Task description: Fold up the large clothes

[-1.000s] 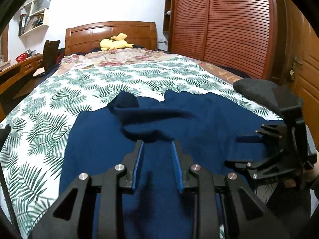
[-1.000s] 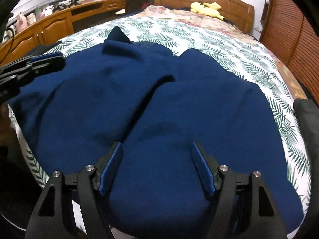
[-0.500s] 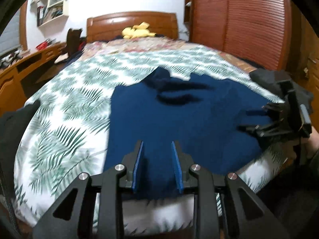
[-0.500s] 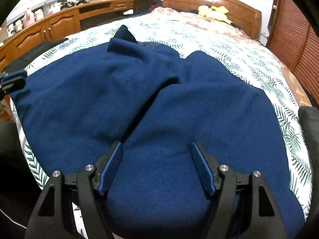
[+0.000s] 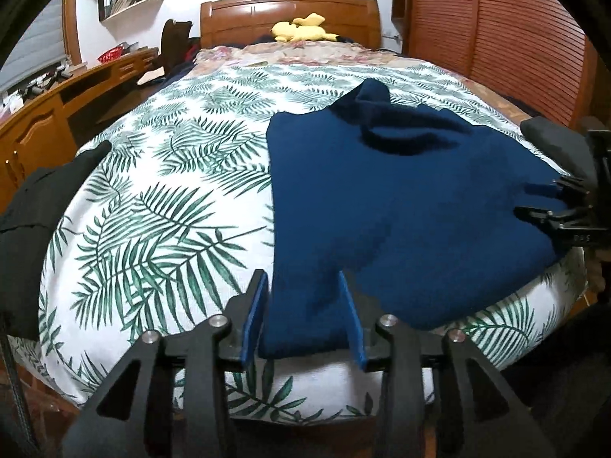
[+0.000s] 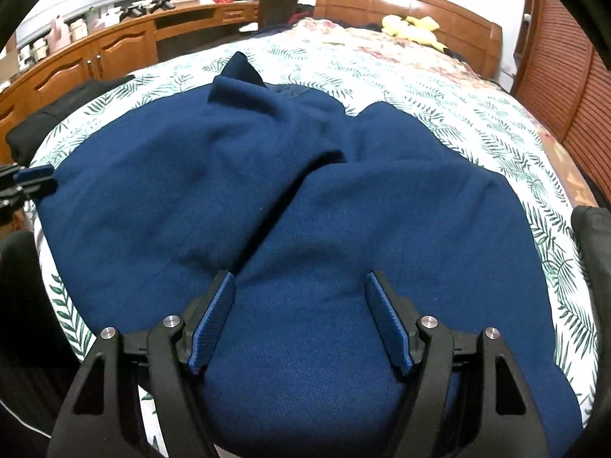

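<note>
A large dark navy blue knitted garment (image 6: 305, 206) lies spread across the near end of a bed covered by a white sheet printed with green palm leaves (image 5: 160, 198). In the left wrist view the garment fills the right half of the bed, its straight left edge running away from the camera, with a raised fold of cloth near its far end. One corner of it hangs toward the bed's near edge and sits between the blue pads of the left hand-held gripper (image 5: 303, 318); the jaws are opening, and the pads stand just beside the cloth without visibly pressing on it. In the right wrist view the garment shows a long crease running diagonally from the near centre toward the far side, where one layer overlaps another. The right hand-held gripper (image 6: 299, 318) hangs over the garment's near hem with its jaws wide apart, the blue ribbed pads clear of the cloth and nothing held. Each gripper is visible at the edge of the other's view, at opposite ends of the near hem. A black piece of cloth (image 5: 34, 210) lies on the bed's left edge, and another dark bundle (image 5: 553, 145) rests at the right edge. A yellow plush toy (image 5: 301, 28) lies against the wooden headboard (image 5: 244, 19). Wooden cabinets (image 6: 95, 53) line the left wall and a reddish slatted wardrobe (image 5: 488, 30) stands on the right.
</note>
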Tool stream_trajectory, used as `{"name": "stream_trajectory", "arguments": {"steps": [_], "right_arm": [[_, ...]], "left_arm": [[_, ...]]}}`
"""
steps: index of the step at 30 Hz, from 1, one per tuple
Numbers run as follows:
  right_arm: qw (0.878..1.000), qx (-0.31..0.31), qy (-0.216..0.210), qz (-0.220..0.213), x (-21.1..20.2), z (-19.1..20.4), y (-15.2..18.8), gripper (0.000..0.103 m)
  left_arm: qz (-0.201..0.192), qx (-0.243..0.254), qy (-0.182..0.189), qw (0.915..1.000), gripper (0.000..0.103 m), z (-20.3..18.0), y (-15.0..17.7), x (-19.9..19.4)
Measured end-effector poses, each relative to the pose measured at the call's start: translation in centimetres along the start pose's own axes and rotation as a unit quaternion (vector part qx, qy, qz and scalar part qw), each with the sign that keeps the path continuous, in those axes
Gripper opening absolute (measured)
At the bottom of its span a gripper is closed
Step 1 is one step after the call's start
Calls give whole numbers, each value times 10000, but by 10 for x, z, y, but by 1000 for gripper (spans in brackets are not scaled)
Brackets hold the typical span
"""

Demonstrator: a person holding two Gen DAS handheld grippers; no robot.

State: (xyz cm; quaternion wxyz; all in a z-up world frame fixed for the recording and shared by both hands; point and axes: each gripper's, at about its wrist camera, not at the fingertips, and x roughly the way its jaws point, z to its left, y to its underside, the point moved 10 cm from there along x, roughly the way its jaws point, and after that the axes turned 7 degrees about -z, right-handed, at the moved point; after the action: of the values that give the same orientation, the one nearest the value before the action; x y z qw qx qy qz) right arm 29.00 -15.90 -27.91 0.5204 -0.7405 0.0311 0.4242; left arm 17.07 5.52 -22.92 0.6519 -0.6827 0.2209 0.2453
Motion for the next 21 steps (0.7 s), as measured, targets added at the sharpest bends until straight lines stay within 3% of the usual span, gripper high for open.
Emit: {"name": "stream_trajectory", "arguments": {"steps": [4,17,21], "right_arm": [[10000,5,2,-24,-1,0,0,73],[9999,-13,57,-113,-3,0,-1,73],[9997,48,-49,-235,-13,2,-5,71]], "left_arm": [[-1,-263,-3,9997,56,9,4,4],[119,-618,157,9979,56,10,16,-14],[114,-742,392,9964,38,4,17,-15]]}}
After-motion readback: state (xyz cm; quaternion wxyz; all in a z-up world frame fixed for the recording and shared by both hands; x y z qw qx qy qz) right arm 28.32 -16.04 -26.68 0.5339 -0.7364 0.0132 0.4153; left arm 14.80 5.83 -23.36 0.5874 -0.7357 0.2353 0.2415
